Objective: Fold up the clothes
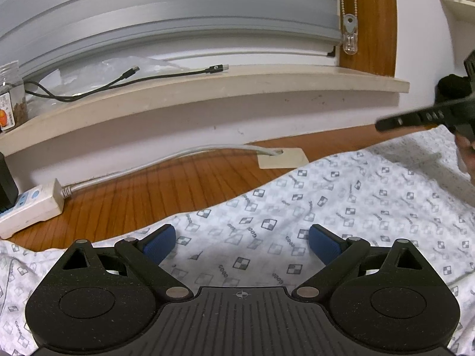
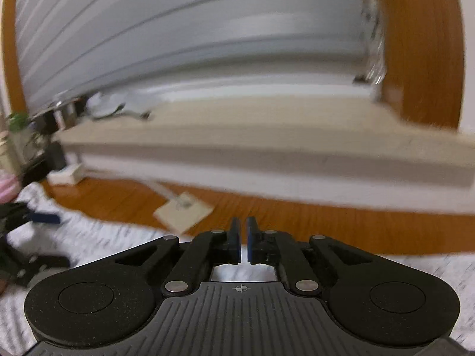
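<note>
The patterned white garment (image 1: 326, 207) is spread over the wooden bench (image 1: 133, 190), below the windowsill (image 1: 207, 95). The left claw (image 1: 242, 243) is held wide apart above the cloth, nothing being gripped. The right claw (image 2: 243, 237) is drawn nearly closed (only a thin slit is seen between its blue pads), with nothing between them.

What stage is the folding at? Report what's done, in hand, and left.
Done: no fold is visible; the patterned white garment lies spread on the wooden floor. In hand: nothing; the left gripper is open above the cloth, the right gripper shut on nothing. Left: every fold.
</note>
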### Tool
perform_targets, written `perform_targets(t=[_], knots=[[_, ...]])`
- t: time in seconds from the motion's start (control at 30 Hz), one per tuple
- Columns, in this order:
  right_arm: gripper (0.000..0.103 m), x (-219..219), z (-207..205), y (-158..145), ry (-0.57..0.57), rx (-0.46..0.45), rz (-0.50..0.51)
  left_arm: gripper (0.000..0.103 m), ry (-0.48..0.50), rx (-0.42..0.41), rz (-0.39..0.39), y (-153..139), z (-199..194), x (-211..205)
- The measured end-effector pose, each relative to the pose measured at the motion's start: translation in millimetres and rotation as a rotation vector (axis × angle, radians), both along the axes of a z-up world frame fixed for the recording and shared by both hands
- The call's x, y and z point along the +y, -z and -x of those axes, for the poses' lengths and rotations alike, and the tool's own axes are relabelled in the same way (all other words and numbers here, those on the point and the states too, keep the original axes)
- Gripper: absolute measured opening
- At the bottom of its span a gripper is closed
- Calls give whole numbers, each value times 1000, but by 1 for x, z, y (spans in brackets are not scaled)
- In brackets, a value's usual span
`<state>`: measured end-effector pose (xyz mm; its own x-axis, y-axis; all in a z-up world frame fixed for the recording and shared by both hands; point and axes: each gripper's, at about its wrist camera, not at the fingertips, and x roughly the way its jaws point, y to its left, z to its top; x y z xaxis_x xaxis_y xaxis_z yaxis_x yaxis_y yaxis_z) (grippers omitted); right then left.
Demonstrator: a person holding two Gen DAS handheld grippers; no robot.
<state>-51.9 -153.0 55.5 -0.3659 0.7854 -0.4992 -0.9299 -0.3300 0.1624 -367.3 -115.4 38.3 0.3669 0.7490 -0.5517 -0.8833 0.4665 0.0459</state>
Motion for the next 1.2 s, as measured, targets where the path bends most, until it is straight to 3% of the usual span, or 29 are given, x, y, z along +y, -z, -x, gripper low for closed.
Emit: perform_targets(t=[0.13, 0.3, 0.4, 0.43, 0.47, 0.53, 0.63, 0.73, 0.8, 0.83, 0.93, 1.03, 1.2], knots=[[32, -5, 3, 13, -48, 45, 75, 97, -3, 3, 10, 1, -1, 2], [34, -12, 9, 19, -89, 100, 143, 97, -14, -3, 6, 1, 0, 2], [29, -15, 14, 21, -107, 111, 157, 97, -16, -5, 6, 1, 1, 2], [11, -18, 16, 20, -116, 109, 143, 97, -16, -7, 7, 1, 1, 2], [6, -22, 18, 17, -125, 106, 115, 97, -17, -10, 7, 0, 1, 2], [6, -37, 24, 9, -147, 73, 23, 97, -23, -19, -6, -2, 2, 1], [6, -74, 48, 1, -222, -85, -156, 97, -39, -38, -45, -8, 4, -3], [6, -106, 73, 9, -320, -223, -221, 92, -33, -80, -79, -20, 3, -7], [6, -117, 82, 18, -361, -277, -222, 87, -4, -134, -94, -34, -1, -10], [7, -119, 83, 19, -367, -284, -223, 80, 17, -167, -86, -41, -5, -10], [7, -123, 85, 22, -378, -302, -221, 76, 75, -218, -52, -56, -26, -6], [7, -118, 81, 22, -369, -299, -188, 71, 150, -223, -8, -59, -52, -4], [7, -120, 79, 25, -379, -306, -163, 68, 238, -161, 43, -49, -79, -3]])
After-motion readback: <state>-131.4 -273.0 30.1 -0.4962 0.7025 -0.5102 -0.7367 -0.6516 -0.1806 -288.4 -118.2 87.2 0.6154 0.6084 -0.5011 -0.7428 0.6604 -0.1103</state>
